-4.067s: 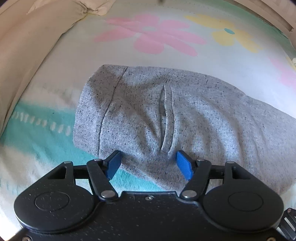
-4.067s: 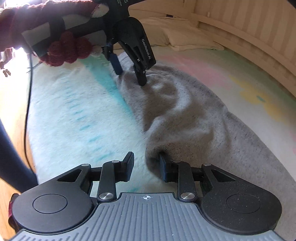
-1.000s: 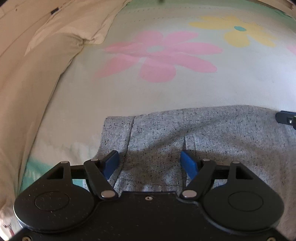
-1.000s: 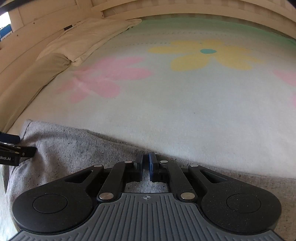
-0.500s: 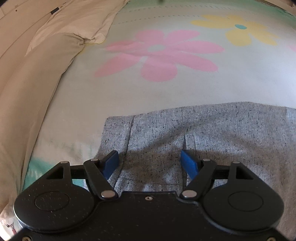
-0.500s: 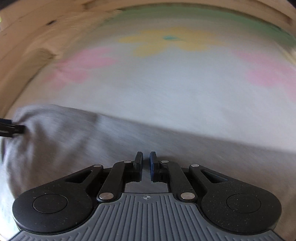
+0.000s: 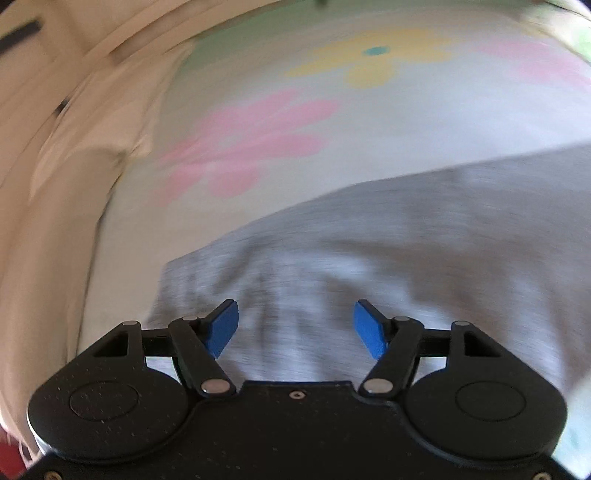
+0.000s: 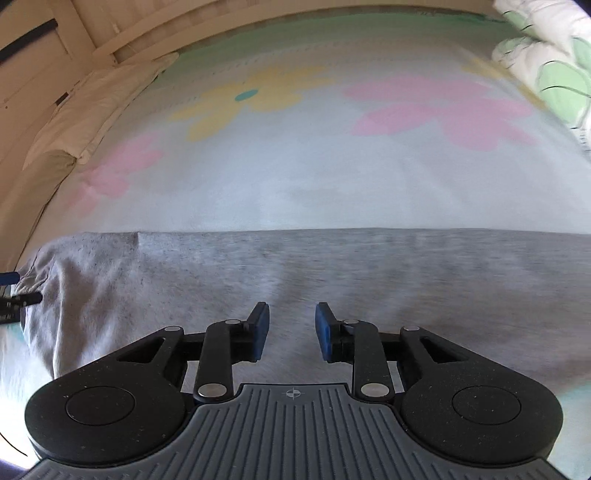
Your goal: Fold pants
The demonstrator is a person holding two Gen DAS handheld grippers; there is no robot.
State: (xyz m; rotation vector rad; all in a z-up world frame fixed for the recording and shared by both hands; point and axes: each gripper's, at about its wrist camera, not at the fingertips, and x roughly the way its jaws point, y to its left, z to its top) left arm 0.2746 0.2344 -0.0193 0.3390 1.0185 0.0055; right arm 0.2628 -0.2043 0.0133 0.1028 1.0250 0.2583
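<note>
Grey speckled pants (image 7: 388,258) lie folded on the flowered bedsheet (image 7: 369,122), blurred by motion in the left wrist view. My left gripper (image 7: 295,326) hovers open over their near-left end, blue pads (image 7: 221,326) wide apart with nothing between them. In the right wrist view the pants (image 8: 332,269) stretch as a flat band from left to right with a straight far edge. My right gripper (image 8: 291,332) is open above the band's near side, holding nothing. The left gripper's tip (image 8: 11,293) shows at the far left edge, by the bunched end of the pants.
Cream pillows (image 7: 48,140) run along the left side of the bed. The same pillows (image 8: 85,125) and a wooden bed frame (image 8: 110,33) appear at the back left. A white and green quilt (image 8: 546,55) lies at the back right. Bare sheet (image 8: 332,184) stretches beyond the pants.
My right gripper has opened, letting go of the pants, and swung to the right along them. My left gripper has stayed open and is moving, its view now blurred and turned.
</note>
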